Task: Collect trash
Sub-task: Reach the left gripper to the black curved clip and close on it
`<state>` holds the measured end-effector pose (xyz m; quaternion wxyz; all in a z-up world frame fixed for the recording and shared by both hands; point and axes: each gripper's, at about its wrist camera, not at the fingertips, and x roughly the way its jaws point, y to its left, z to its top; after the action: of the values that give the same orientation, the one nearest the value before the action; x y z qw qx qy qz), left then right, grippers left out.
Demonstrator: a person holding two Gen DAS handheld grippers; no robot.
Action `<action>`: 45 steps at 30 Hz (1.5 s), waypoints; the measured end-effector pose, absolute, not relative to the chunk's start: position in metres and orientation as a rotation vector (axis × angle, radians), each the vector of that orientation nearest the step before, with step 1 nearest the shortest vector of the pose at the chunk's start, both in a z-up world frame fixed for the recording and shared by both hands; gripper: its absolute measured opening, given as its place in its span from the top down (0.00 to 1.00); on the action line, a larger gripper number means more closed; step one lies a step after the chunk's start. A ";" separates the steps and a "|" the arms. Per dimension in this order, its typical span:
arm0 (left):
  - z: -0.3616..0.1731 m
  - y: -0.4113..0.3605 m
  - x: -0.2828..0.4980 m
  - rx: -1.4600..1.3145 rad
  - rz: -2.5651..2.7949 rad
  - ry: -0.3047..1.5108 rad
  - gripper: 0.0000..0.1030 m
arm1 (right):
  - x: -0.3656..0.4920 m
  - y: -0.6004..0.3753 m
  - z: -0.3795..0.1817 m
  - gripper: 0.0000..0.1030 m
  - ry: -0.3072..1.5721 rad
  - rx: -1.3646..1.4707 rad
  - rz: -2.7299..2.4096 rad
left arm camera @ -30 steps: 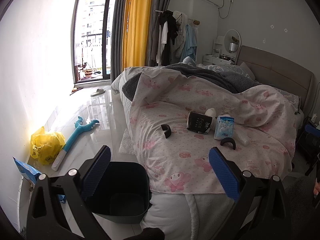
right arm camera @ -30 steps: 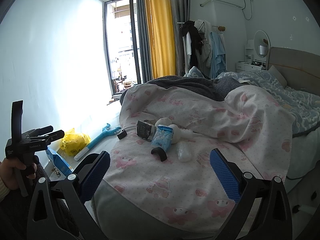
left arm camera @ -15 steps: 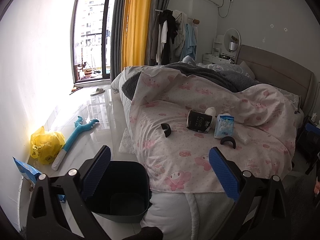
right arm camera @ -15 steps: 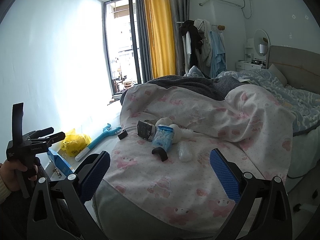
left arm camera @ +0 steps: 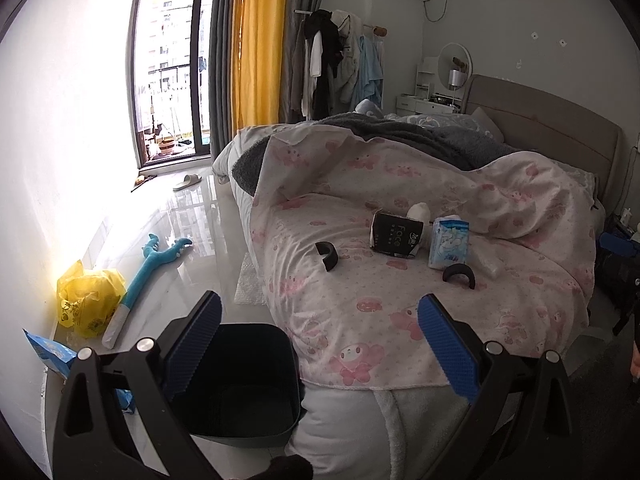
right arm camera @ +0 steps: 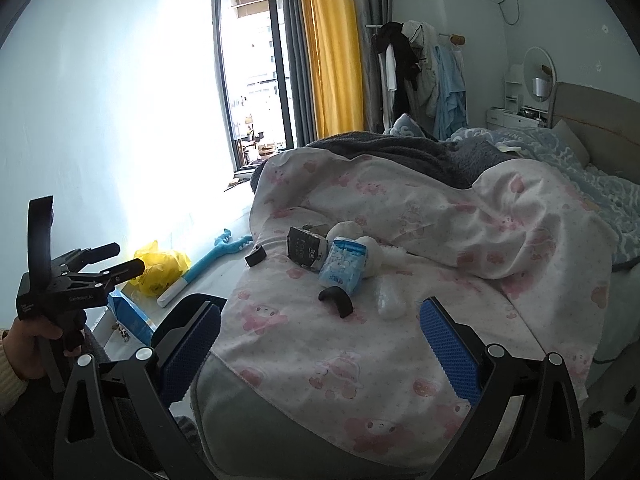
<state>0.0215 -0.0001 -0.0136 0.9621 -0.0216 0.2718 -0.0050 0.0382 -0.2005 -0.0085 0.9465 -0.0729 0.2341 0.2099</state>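
We see a yellow curtain (left arm camera: 256, 40) beside the window (left arm camera: 172, 68), and clothes (left arm camera: 340, 64) hanging nearby.

Home bedroom: bed (left arm camera: 440, 300), hung clothes (left arm camera: 340, 64), curtains (left arm camera: 256, 40).

packs (left arm camera: 448, 242) on bed (left arm camera: 400, 300) | bin (left arm camera: 240, 380) on floor, left of bed

Black pack (left arm camera: 395, 235), blue pack (left arm camera: 449, 245) upright on quilt; bin (left arm camera: 244, 380) beside bed.
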 end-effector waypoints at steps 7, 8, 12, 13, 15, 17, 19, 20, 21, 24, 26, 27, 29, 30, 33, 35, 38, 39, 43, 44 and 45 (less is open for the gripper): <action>-0.016 0.013 0.042 -0.036 0.035 0.508 0.03 | 0.082 -0.184 -0.029 0.24 0.555 -0.159 0.499; -0.017 0.016 0.046 -0.041 0.022 0.516 0.03 | 0.088 -0.181 -0.033 0.25 0.560 -0.170 0.507; -0.021 0.019 0.062 -0.028 -0.006 0.524 0.03 | 0.110 -0.170 -0.048 0.32 0.602 -0.224 0.545; -0.024 0.020 0.067 -0.024 -0.006 0.538 0.03 | 0.115 -0.169 -0.052 0.36 0.614 -0.232 0.554; -0.032 0.024 0.079 -0.037 -0.024 0.579 0.03 | 0.126 -0.167 -0.060 0.40 0.638 -0.245 0.576; -0.041 0.029 0.091 -0.065 -0.035 0.613 0.03 | 0.135 -0.167 -0.066 0.41 0.656 -0.256 0.588; -0.046 0.034 0.100 -0.099 -0.044 0.631 0.03 | 0.144 -0.168 -0.070 0.45 0.669 -0.264 0.601; -0.048 0.037 0.104 -0.115 -0.050 0.632 0.03 | 0.148 -0.167 -0.072 0.45 0.675 -0.269 0.608; -0.048 0.039 0.107 -0.129 -0.055 0.631 0.03 | 0.153 -0.168 -0.073 0.46 0.679 -0.270 0.615; -0.050 0.043 0.120 -0.148 -0.063 0.630 0.03 | 0.168 -0.170 -0.079 0.49 0.698 -0.262 0.629; -0.052 0.042 0.128 -0.149 -0.071 0.634 0.04 | 0.175 -0.170 -0.082 0.51 0.703 -0.273 0.634; -0.053 0.040 0.133 -0.145 -0.079 0.634 0.04 | 0.178 -0.169 -0.083 0.53 0.705 -0.278 0.640; -0.056 0.034 0.142 -0.122 -0.094 0.646 0.04 | 0.183 -0.168 -0.085 0.53 0.710 -0.291 0.651; -0.058 0.030 0.147 -0.112 -0.105 0.654 0.04 | 0.186 -0.167 -0.087 0.53 0.715 -0.299 0.654; -0.063 0.022 0.159 -0.109 -0.161 0.675 0.06 | 0.194 -0.167 -0.092 0.54 0.730 -0.319 0.661; -0.064 0.016 0.165 -0.101 -0.195 0.682 0.09 | 0.199 -0.168 -0.095 0.54 0.737 -0.321 0.671; -0.068 0.007 0.176 -0.072 -0.227 0.698 0.20 | 0.208 -0.170 -0.098 0.57 0.743 -0.315 0.687; -0.070 0.005 0.177 -0.066 -0.229 0.698 0.20 | 0.211 -0.170 -0.099 0.58 0.745 -0.309 0.698; -0.076 -0.002 0.184 -0.034 -0.238 0.706 0.24 | 0.218 -0.170 -0.103 0.63 0.753 -0.314 0.720; -0.078 -0.003 0.187 -0.028 -0.240 0.712 0.25 | 0.219 -0.171 -0.103 0.64 0.755 -0.313 0.728; -0.079 -0.004 0.190 -0.029 -0.239 0.716 0.26 | 0.220 -0.170 -0.104 0.66 0.758 -0.312 0.735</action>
<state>0.1902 -0.0044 -0.0793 0.9295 -0.0140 0.3495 -0.1167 0.2203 -0.1705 -0.1037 0.8523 -0.1481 0.3600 0.3494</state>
